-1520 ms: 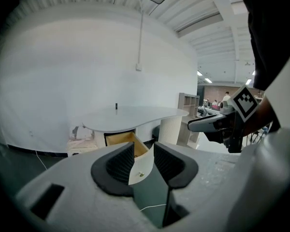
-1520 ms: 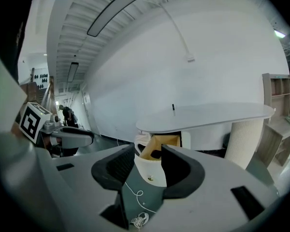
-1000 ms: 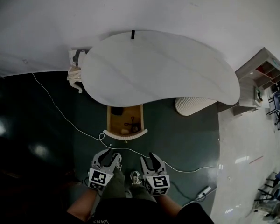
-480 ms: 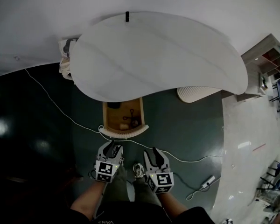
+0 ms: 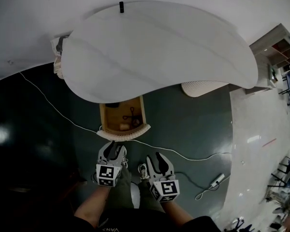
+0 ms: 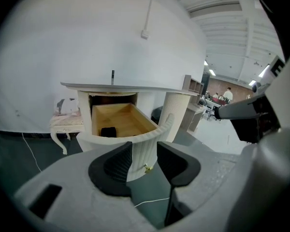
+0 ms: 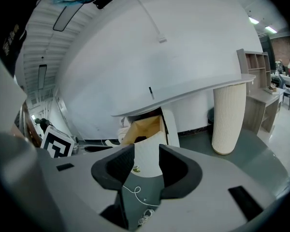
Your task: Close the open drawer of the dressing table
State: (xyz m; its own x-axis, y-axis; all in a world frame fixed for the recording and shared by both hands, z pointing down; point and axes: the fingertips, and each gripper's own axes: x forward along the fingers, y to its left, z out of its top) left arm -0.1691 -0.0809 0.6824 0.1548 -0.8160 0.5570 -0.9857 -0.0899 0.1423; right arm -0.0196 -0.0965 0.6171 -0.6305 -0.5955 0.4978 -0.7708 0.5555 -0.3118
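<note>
The white dressing table (image 5: 150,47) stands against the wall, with its wooden drawer (image 5: 122,119) pulled out under the top. The curved, ribbed drawer front (image 5: 120,134) faces me; it carries a small brass knob (image 6: 147,168). My left gripper (image 5: 115,150) is just short of that front. Its jaws have just been opening and stand open with nothing between them. My right gripper (image 5: 153,159) is a little further back and to the right, also open and empty. The drawer front (image 7: 149,151) shows through the gap between its jaws. Black scissors (image 5: 132,115) and a small dark item (image 6: 108,131) lie in the drawer.
A white cable (image 5: 183,156) runs over the dark floor in front of the drawer to a power strip (image 5: 216,180). The table's ribbed column leg (image 5: 203,87) is right of the drawer, a padded stool (image 5: 58,62) is left, and a shelf unit (image 5: 280,47) is far right.
Both grippers have come lower and nearer the drawer front. The table and drawer now look larger and closer in the head view.
</note>
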